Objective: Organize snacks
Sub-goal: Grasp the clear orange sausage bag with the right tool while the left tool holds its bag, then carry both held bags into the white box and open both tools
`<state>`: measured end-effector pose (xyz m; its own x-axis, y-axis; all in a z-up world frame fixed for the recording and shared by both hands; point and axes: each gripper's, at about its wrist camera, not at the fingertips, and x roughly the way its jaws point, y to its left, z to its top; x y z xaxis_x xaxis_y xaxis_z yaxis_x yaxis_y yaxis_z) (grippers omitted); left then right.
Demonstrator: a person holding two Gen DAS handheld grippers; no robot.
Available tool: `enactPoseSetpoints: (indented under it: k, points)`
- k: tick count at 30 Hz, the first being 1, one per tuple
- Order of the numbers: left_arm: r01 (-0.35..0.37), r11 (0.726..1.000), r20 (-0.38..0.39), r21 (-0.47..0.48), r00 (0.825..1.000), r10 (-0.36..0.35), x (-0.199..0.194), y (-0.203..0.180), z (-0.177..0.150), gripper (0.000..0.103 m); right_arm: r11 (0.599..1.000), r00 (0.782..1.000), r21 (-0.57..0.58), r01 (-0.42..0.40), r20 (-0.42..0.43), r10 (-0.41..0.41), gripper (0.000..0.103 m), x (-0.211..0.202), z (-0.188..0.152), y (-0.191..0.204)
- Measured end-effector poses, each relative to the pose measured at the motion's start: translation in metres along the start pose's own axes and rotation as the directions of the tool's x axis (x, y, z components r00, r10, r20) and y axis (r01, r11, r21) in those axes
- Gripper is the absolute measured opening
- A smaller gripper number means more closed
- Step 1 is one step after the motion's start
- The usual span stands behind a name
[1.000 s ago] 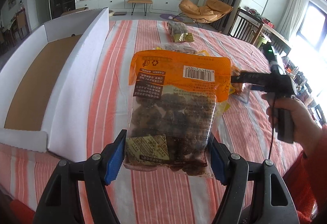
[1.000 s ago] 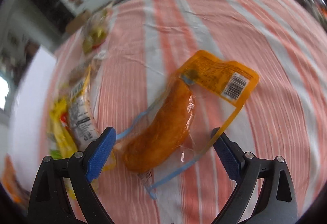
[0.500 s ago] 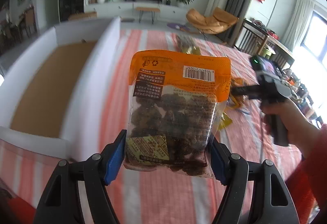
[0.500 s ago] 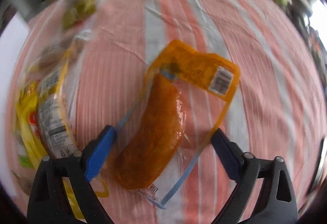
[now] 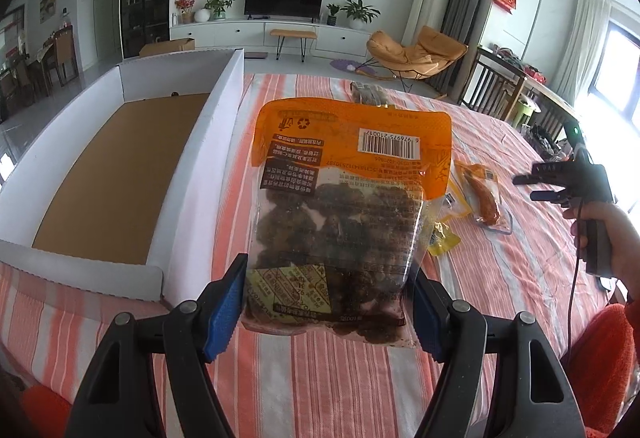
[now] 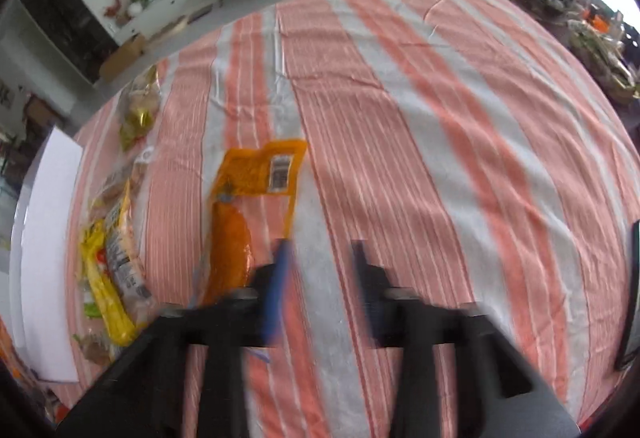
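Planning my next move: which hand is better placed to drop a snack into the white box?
Left. Its tongs already grip the orange bag of dark snacks, right beside the white box. The right tongs are closing on nothing; the sausage pack lies on the tablecloth beside them.

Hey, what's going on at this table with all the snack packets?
A person is sorting snacks with a hand-held tool in each hand. The left tool grips a bag of dark snacks above the striped tablecloth, beside an open white box. The right tool is closing with nothing between its pads; the orange sausage packet lies on the cloth just to its left.
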<state>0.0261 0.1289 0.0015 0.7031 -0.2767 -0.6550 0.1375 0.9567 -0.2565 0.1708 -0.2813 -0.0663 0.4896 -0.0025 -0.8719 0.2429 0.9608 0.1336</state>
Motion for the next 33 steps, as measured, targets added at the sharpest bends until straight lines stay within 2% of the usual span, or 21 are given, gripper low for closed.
enactPoseSetpoints:
  k: [2, 4, 7, 8, 9, 10, 11, 12, 14, 16, 18, 21, 25, 29, 32, 33]
  points:
    - [-0.002, 1.0, 0.0, 0.001, 1.0, 0.002, 0.002, 0.001, -0.001, 0.072, 0.999, 1.0, -0.029, -0.021, -0.01, 0.02, 0.069, 0.0, 0.0, 0.022]
    - [-0.006, 1.0, 0.004, 0.002, 1.0, 0.006, 0.002, 0.003, 0.0, 0.072, 0.996, 0.998, -0.094, 0.003, -0.057, -0.008, 0.068, 0.001, -0.009, 0.045]
    - [-0.013, 1.0, 0.008, 0.002, 1.0, 0.012, 0.0, 0.004, 0.001, 0.072, 0.981, 0.983, -0.181, 0.072, -0.152, -0.1, 0.07, 0.028, -0.025, 0.084]
    - [-0.015, 1.0, 0.007, 0.002, 1.0, 0.015, 0.0, 0.006, 0.0, 0.072, 0.962, 0.97, -0.24, 0.127, -0.174, -0.171, 0.073, 0.046, -0.03, 0.097]
    - [-0.017, 1.0, 0.009, 0.001, 1.0, 0.017, -0.001, 0.006, -0.001, 0.072, 0.942, 0.972, -0.295, 0.163, -0.115, -0.204, 0.069, 0.041, -0.032, 0.103]
    - [-0.018, 1.0, 0.012, 0.0, 1.0, 0.018, -0.002, 0.007, -0.002, 0.072, 0.936, 0.975, -0.314, 0.157, -0.104, -0.198, 0.056, 0.042, -0.031, 0.107]
    - [-0.019, 1.0, 0.016, 0.0, 1.0, 0.019, -0.004, 0.008, -0.002, 0.072, 0.949, 0.977, -0.287, 0.13, -0.124, -0.171, 0.041, 0.042, -0.027, 0.104]
    - [-0.021, 1.0, 0.02, -0.001, 1.0, 0.021, -0.005, 0.007, -0.005, 0.072, 0.954, 0.979, -0.277, 0.12, -0.129, -0.16, 0.041, 0.04, -0.024, 0.1]
    - [-0.021, 1.0, 0.029, -0.008, 0.999, 0.021, -0.008, 0.008, -0.007, 0.072, 0.973, 0.987, -0.226, 0.056, -0.137, -0.088, 0.038, 0.032, -0.019, 0.083]
    - [-0.013, 1.0, 0.028, -0.025, 1.0, 0.014, -0.007, 0.009, -0.008, 0.072, 0.993, 0.991, -0.107, -0.052, -0.128, 0.038, 0.038, 0.019, -0.015, 0.056]
    - [0.0, 0.999, 0.028, -0.038, 1.0, 0.001, -0.005, 0.008, -0.007, 0.072, 0.985, 0.979, 0.022, -0.172, -0.106, 0.173, 0.038, 0.004, -0.012, 0.027]
    - [-0.008, 0.999, 0.038, -0.033, 0.999, 0.009, -0.007, 0.005, -0.003, 0.072, 0.94, 0.946, 0.134, -0.313, -0.048, 0.322, 0.038, -0.022, -0.015, 0.006]
    - [-0.027, 0.999, 0.057, -0.045, 0.998, 0.029, -0.015, 0.007, 0.003, 0.072, 0.879, 0.888, 0.144, -0.454, -0.006, 0.46, 0.038, -0.053, -0.013, 0.021]
    - [-0.02, 0.995, 0.082, -0.101, 0.996, 0.029, -0.028, 0.031, 0.02, 0.072, 0.79, 0.793, 0.118, -0.601, -0.029, 0.608, 0.038, -0.077, -0.016, 0.063]
    - [-0.016, 0.982, 0.097, -0.187, 0.995, 0.034, -0.041, 0.074, 0.037, 0.072, 0.701, 0.696, 0.07, -0.71, -0.083, 0.713, 0.038, -0.095, -0.025, 0.131]
    - [-0.037, 0.978, 0.097, -0.204, 0.994, 0.058, -0.044, 0.088, 0.041, 0.072, 0.659, 0.651, 0.057, -0.75, -0.11, 0.751, 0.038, -0.099, -0.03, 0.162]
